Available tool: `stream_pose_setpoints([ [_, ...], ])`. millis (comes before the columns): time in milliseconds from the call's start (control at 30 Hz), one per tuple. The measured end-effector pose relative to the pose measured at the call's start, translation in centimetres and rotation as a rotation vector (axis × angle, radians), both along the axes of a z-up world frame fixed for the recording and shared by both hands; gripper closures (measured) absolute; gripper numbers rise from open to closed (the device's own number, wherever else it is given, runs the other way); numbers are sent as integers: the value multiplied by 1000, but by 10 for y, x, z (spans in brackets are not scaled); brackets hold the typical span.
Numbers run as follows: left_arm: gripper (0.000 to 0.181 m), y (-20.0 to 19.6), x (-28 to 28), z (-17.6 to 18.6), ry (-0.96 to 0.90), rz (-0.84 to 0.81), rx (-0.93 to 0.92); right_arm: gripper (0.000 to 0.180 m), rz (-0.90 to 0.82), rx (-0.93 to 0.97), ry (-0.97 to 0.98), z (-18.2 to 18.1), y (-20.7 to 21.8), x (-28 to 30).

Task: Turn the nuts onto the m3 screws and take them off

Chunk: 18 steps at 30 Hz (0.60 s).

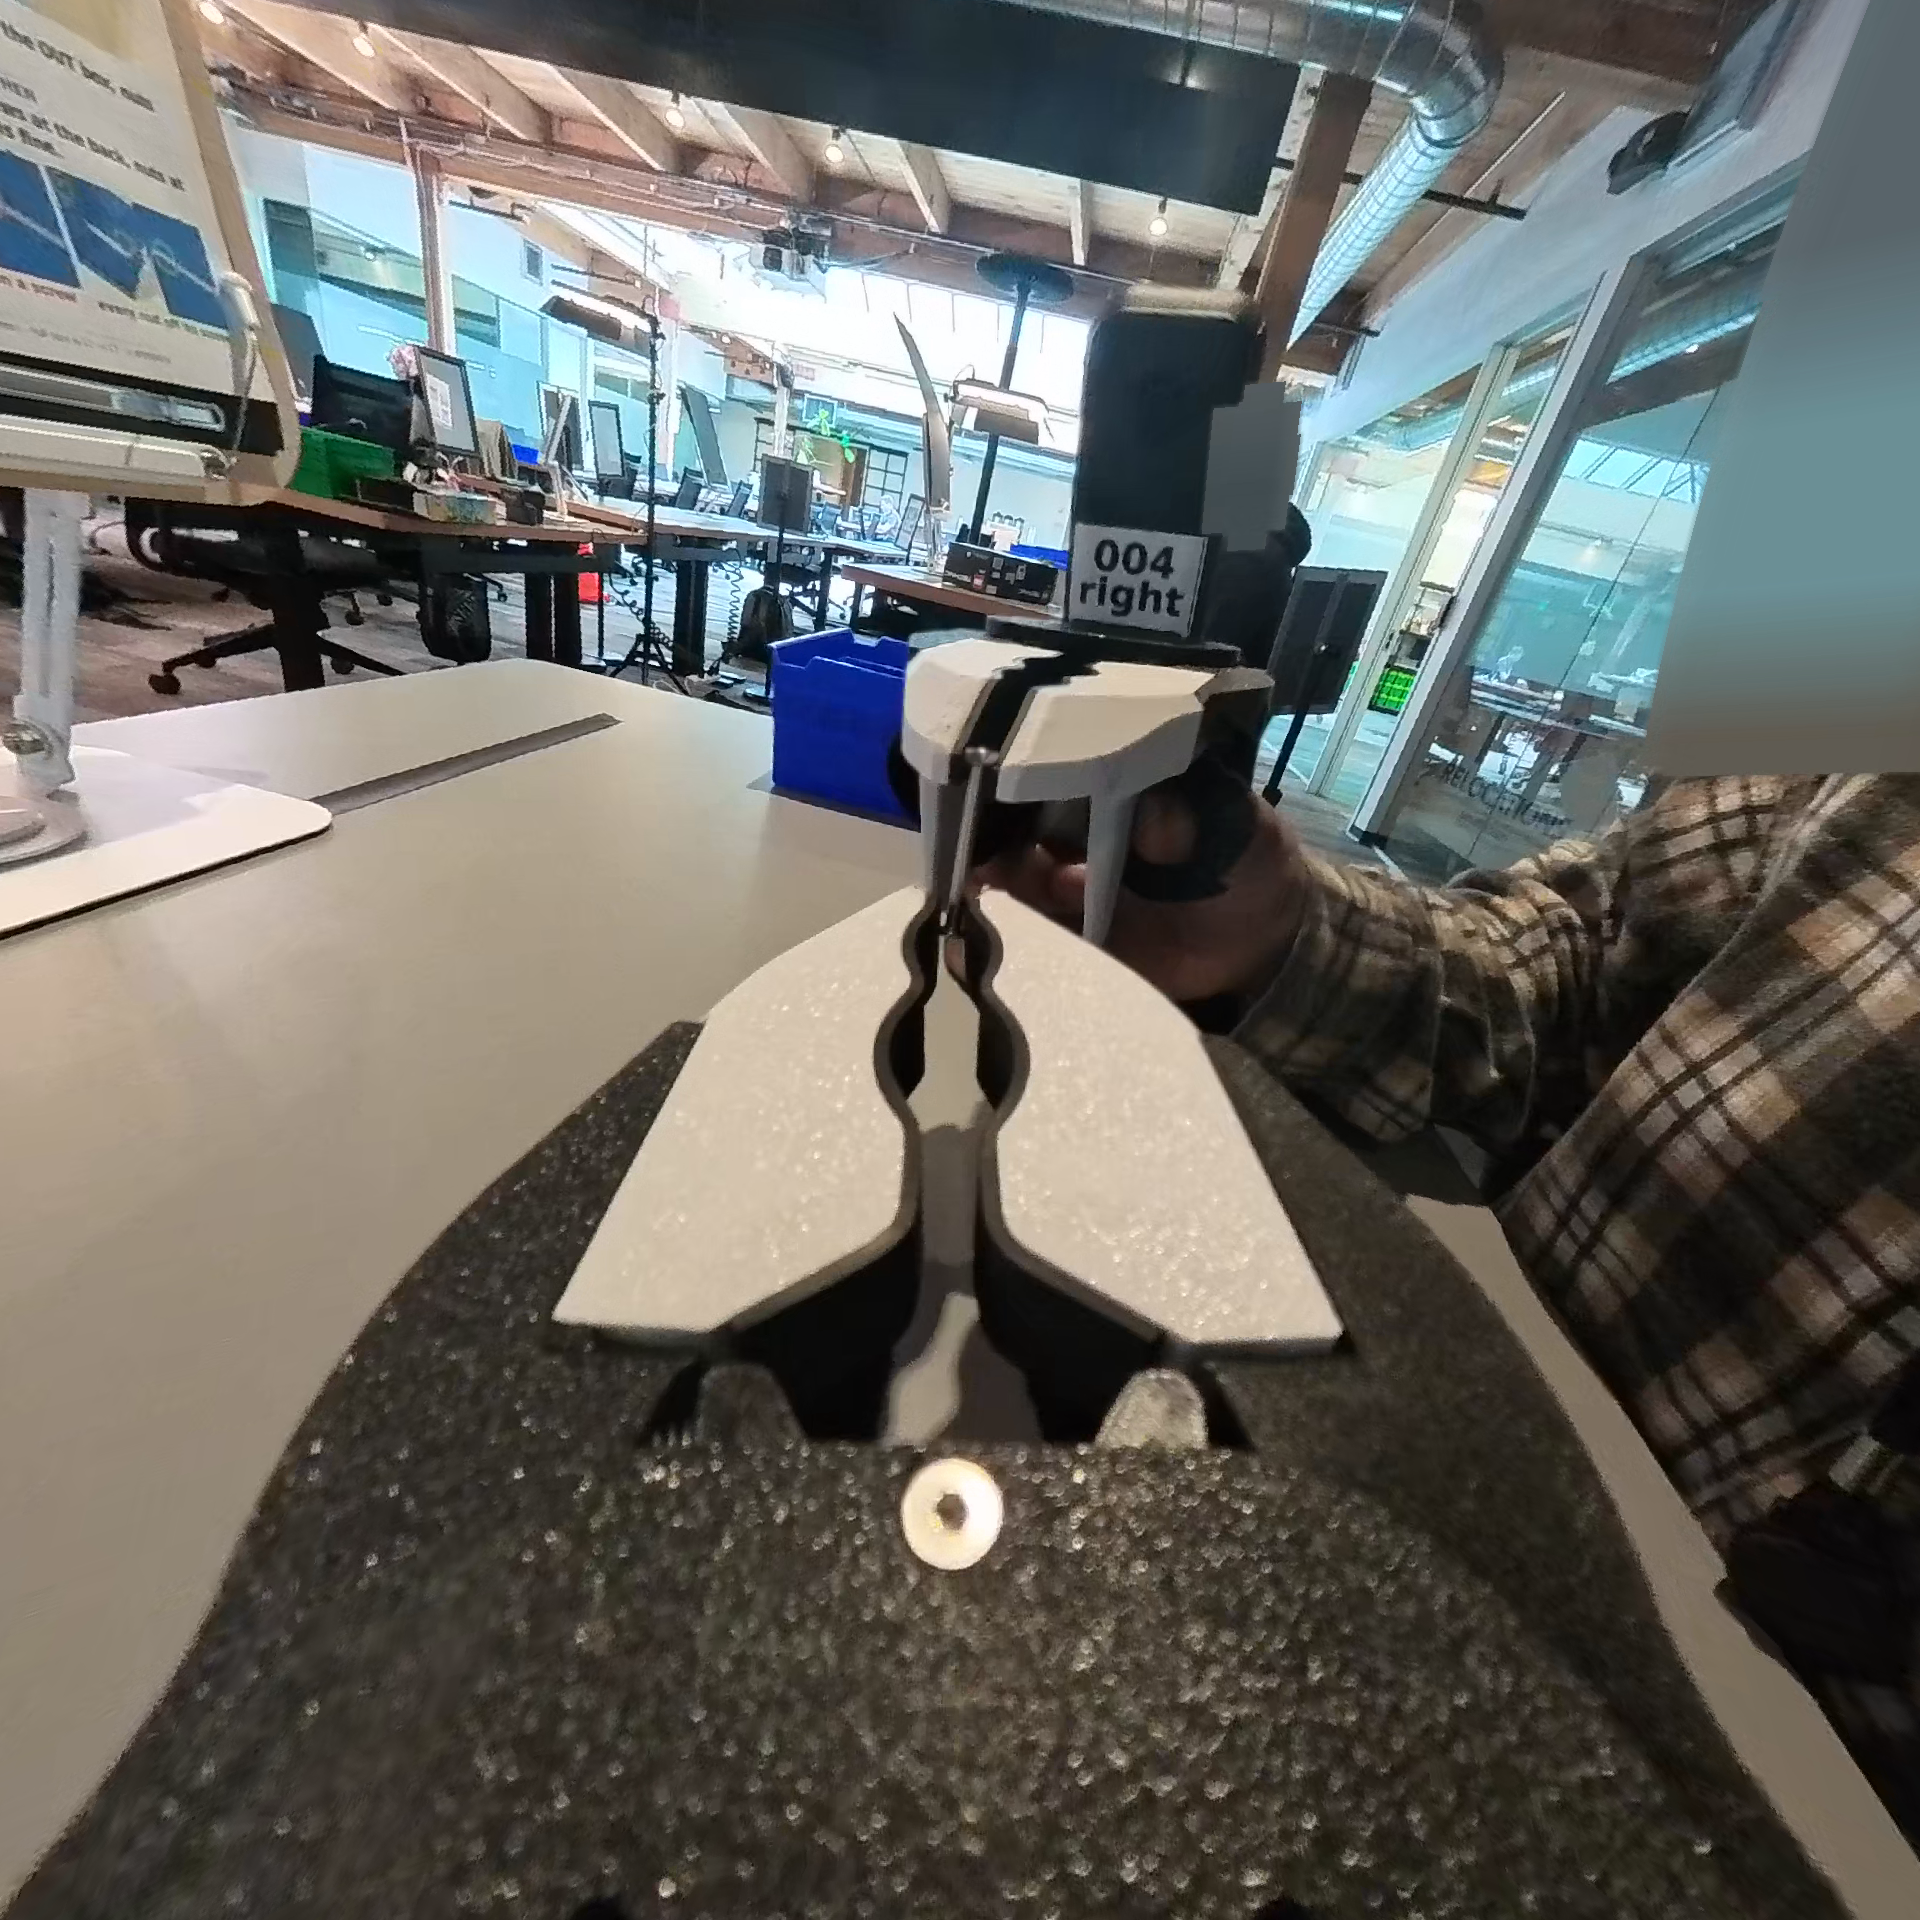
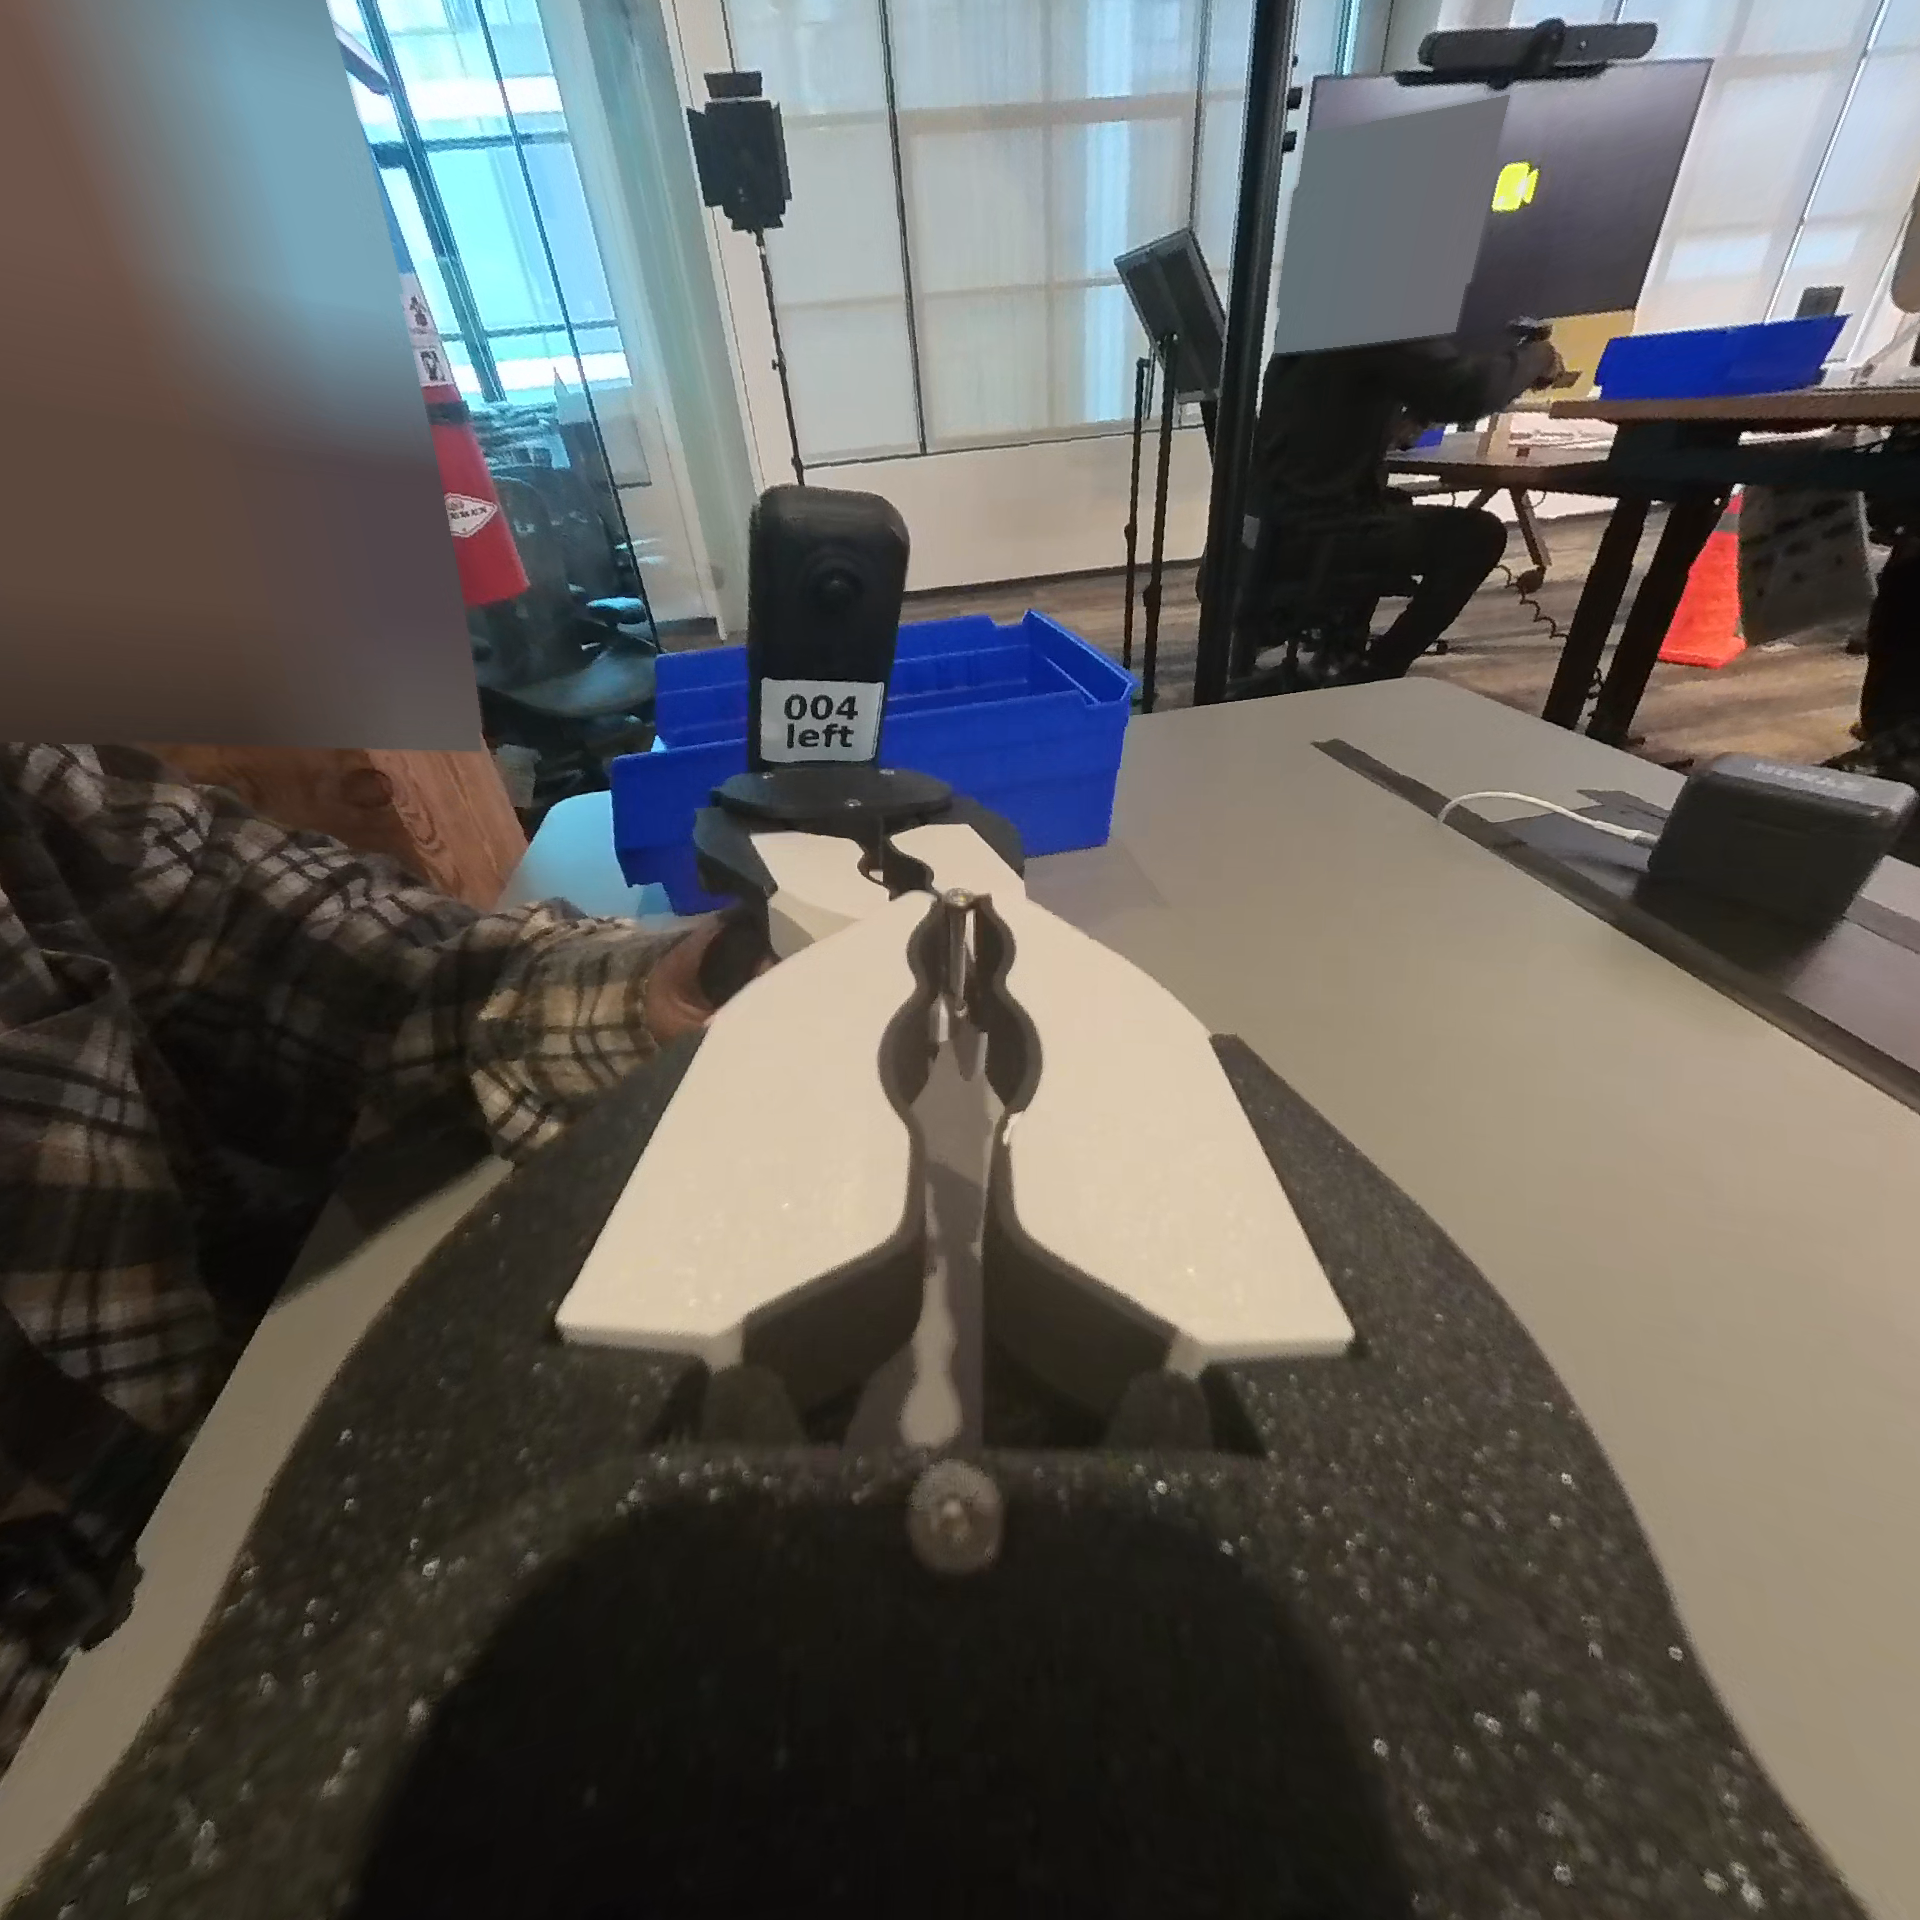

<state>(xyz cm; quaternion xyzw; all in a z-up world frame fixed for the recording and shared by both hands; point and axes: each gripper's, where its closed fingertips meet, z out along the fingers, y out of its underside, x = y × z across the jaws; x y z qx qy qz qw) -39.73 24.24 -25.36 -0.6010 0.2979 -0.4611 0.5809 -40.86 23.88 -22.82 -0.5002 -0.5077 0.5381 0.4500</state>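
A thin long m3 screw (image 1: 964,831) stands nearly upright between the two grippers above the grey table (image 1: 416,987). My right gripper (image 1: 982,753) is shut on the screw just below its head. In the right wrist view the screw (image 2: 956,951) shows in the gap at that gripper's tips (image 2: 958,914). My left gripper (image 1: 948,923) is shut on the screw's lower end. It also shows in the right wrist view (image 2: 883,868), just behind and below the right fingers. A nut is too small to make out at the pinch.
A blue bin (image 1: 831,727) stands at the table's far edge and also shows in the right wrist view (image 2: 987,748). A white mat (image 1: 156,862) lies at the left. A black box with a white cable (image 2: 1766,852) sits on a dark strip. A person's plaid sleeve (image 1: 1610,1039) is at the right. My left and right fingertips are right by each other.
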Motion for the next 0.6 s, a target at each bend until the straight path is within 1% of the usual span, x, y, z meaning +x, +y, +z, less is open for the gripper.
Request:
stream_pose_setpoints([
  [600,177,1,-1,-1,20,14,3,173,-9,-5,-5,-1,2,1],
])
